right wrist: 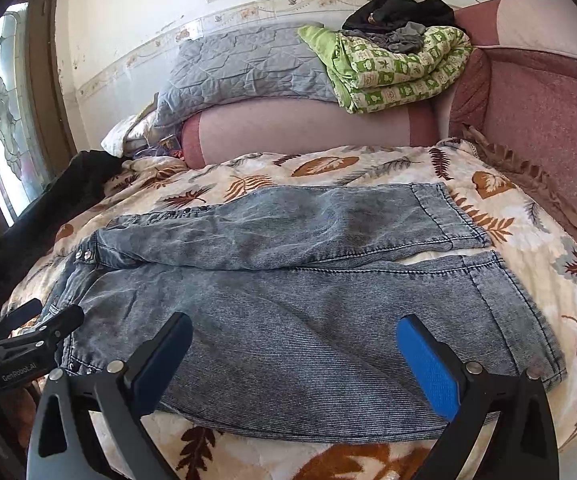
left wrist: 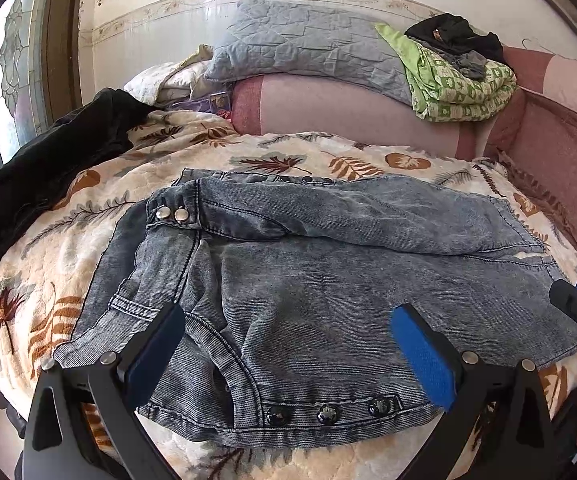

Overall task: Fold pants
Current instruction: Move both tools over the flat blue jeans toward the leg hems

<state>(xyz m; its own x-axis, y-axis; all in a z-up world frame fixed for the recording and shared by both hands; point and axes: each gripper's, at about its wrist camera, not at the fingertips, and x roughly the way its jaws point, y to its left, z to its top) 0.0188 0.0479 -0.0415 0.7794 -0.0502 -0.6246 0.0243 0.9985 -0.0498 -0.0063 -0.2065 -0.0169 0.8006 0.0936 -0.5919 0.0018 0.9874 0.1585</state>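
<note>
Far left, a dark garment (left wrist: 48,168) lies bunched on the leaf-print blanket (left wrist: 300,156), not my target. The jeans (left wrist: 328,280) are spread flat on that blanket in front of me, waist at the left, leg hems at the right, so the long axis runs left to right across the bed. Legs lie side by side, far leg just overlapping the near one along the middle.

My left gripper (left wrist: 288,356) hovers over the near waist corner by the three dark buttons (left wrist: 328,414), jaws wide apart, nothing held. My right gripper (right wrist: 294,364) hovers over the near leg, short of the hem, jaws also wide, nothing held.

Step, as I judge it: pants laid out, first fold not started. Next move calls for pinching the near edge with both grippers, waist side and hem side, and carrying it over the far leg.

Far right, the pink sofa back (right wrist: 548,120).
</note>
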